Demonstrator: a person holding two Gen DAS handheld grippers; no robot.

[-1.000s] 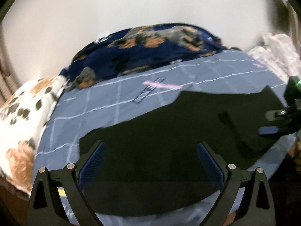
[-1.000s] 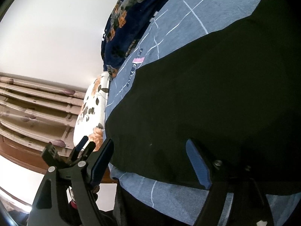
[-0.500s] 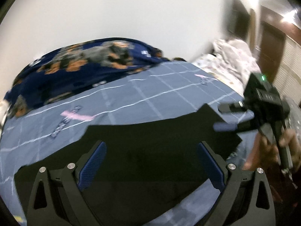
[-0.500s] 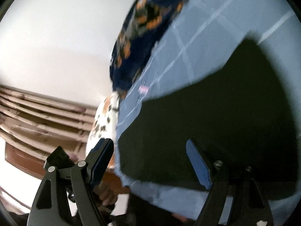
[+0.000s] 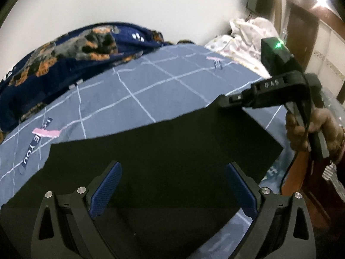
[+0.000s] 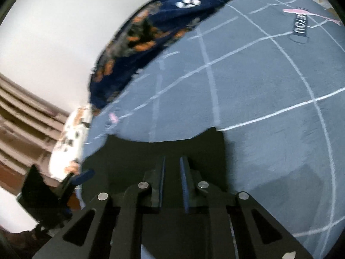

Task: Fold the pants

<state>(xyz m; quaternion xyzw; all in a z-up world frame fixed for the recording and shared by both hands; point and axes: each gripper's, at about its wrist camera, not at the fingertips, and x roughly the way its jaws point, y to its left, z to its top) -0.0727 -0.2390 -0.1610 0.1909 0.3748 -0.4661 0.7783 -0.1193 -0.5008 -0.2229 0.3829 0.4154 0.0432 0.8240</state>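
Observation:
Black pants (image 5: 163, 151) lie flat on the blue checked bed sheet (image 5: 151, 82). My left gripper (image 5: 172, 185) is open, its blue-padded fingers spread above the pants' near part. My right gripper (image 6: 172, 161) is shut on the far right corner of the pants (image 6: 163, 144); in the left wrist view it shows at the right with its fingertips (image 5: 224, 102) on that corner. The pants' near edge is hidden behind the gripper bodies.
A dark blue and orange patterned blanket (image 5: 64, 49) is bunched at the bed's far side by the white wall. White dotted cloth (image 5: 243, 43) is piled at the far right. A white floral pillow (image 6: 69, 140) and a wooden headboard (image 6: 19, 129) lie at the left end.
My right gripper has closed from wide open onto the pants' corner. My left gripper's view has swung to the right along the pants; it stays open.

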